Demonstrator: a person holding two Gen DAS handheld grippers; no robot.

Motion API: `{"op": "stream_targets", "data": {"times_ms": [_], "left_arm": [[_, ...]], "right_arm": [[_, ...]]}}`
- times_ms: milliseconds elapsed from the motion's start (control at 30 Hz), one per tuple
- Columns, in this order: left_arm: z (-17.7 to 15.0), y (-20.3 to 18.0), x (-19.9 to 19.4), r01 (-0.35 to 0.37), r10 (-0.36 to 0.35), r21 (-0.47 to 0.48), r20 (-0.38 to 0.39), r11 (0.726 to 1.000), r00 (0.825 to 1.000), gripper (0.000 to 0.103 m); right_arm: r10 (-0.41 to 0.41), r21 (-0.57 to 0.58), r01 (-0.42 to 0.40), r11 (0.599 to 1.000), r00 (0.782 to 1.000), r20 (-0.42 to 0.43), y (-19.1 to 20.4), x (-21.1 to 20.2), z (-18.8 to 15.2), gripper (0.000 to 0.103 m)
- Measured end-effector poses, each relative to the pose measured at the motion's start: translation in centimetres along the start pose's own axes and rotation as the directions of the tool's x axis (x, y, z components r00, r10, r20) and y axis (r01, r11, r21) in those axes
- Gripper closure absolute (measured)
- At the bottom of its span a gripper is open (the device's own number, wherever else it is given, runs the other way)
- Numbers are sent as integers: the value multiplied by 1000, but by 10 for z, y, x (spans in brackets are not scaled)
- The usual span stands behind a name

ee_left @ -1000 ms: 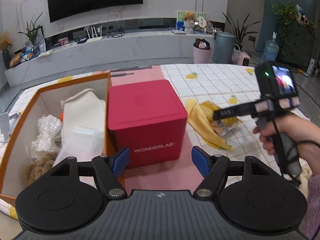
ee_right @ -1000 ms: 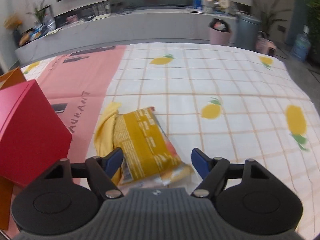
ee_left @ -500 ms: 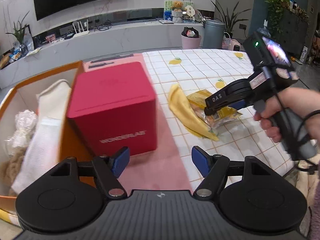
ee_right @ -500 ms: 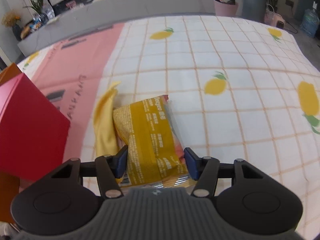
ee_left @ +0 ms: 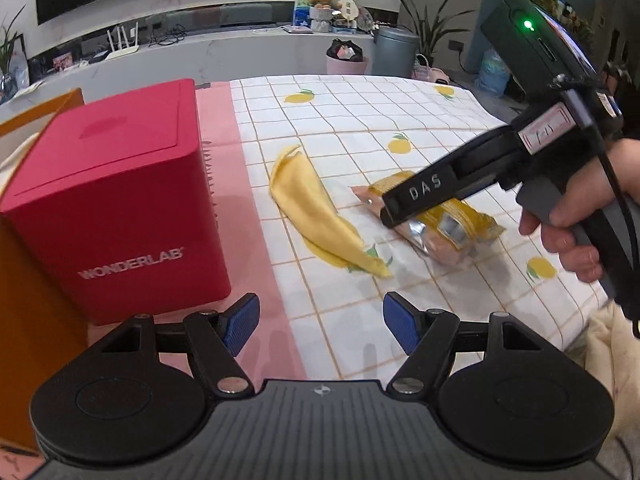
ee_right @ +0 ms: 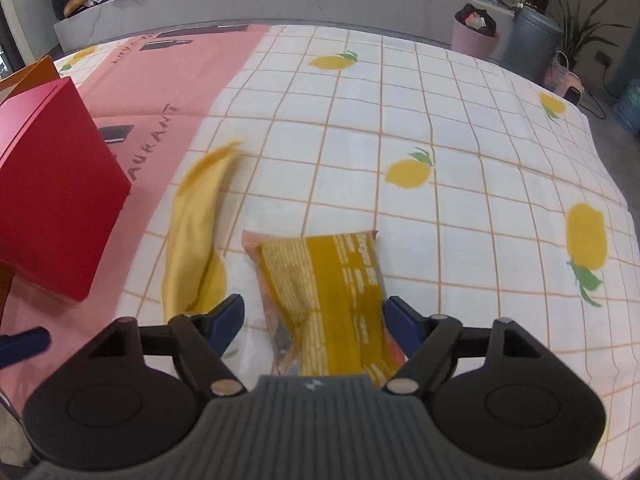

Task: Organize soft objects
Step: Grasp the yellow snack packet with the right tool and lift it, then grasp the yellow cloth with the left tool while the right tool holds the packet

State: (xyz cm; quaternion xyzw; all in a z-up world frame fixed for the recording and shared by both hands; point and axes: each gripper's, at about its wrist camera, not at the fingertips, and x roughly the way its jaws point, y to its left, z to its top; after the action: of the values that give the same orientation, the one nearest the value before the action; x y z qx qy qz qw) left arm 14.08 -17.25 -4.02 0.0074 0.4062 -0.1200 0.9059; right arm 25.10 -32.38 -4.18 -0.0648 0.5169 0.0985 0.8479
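Yellow crinkly foil snack packet (ee_right: pixel 332 296) lies low centre, between our right gripper (ee_right: pixel 316 322) fingers, whose jaws have just been opening and grip nothing. Left gripper (ee_left: pixel 318 326) hangs wide, empty. Next: close squarely, carry it leftward past the red cardboard box (ee_left: pixel 112 208).

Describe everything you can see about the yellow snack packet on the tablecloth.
The yellow snack packet is a soft, crinkled foil pouch, mustard yellow with small printed text, pinkish sealed ends and silvery film at one end. It lies flat on the checked lemon tablecloth, just right of the yellow cloth. The right tongs straddle it; their jaws have just been opening, one blue pad near its right edge, no firm squeeze visible.
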Motion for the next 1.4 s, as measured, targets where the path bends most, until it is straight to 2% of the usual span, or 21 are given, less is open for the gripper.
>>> {"op": "stream_targets", "data": {"times_ms": [200,267,333,467,567,667,833,967,1167,1333,1367,1400], "left_arm": [[11,-2,17,14,-13,-47,21,999,1000,20],[14,-5,22,5,-4,-43,26,999,1000,20],[17,-10,28,-13,15,-36,37,999,999,20],[24,-13,36,-42,43,-15,58,999,997,20],[29,-11,43,-39,42,-63,41,997,998,19],[31,-14,51,-9,10,-61,15,998,1000,19],[28,-28,57,-35,35,-25,5,999,999,19],[32,-33,68,-31,31,-48,-14,998,999,19],[37,-38,79,-118,120,-64,28,991,992,19],[39,-39,84,-136,139,-49,57,989,989,19],[38,-39,83,-136,138,-43,61,990,989,21],[35,-39,82,-136,138,-37,74,990,988,31]], "right_arm": [[-37,-15,36,999,999,-34,-4,12,-2,29],[-25,-9,25,1000,999,-32,-6,12,-3,31],[-9,10,10,1000,999,-33,-9,10,-2,38],[9,53,-7,999,1000,-21,-15,8,-2,41],[25,106,-25,994,1000,2,-24,8,-2,43],[31,208,-36,978,999,28,-41,3,-1,46],[43,339,-78,937,993,108,-70,-15,-3,49],[41,436,-115,893,984,175,-94,-32,-9,50],[15,475,-93,875,986,167,-110,-31,-16,51],[9,491,-103,865,982,190,-115,-34,-15,51],[7,490,-107,865,980,201,-114,-36,-15,51],[6,491,-110,864,978,209,-114,-38,-15,51]]}}
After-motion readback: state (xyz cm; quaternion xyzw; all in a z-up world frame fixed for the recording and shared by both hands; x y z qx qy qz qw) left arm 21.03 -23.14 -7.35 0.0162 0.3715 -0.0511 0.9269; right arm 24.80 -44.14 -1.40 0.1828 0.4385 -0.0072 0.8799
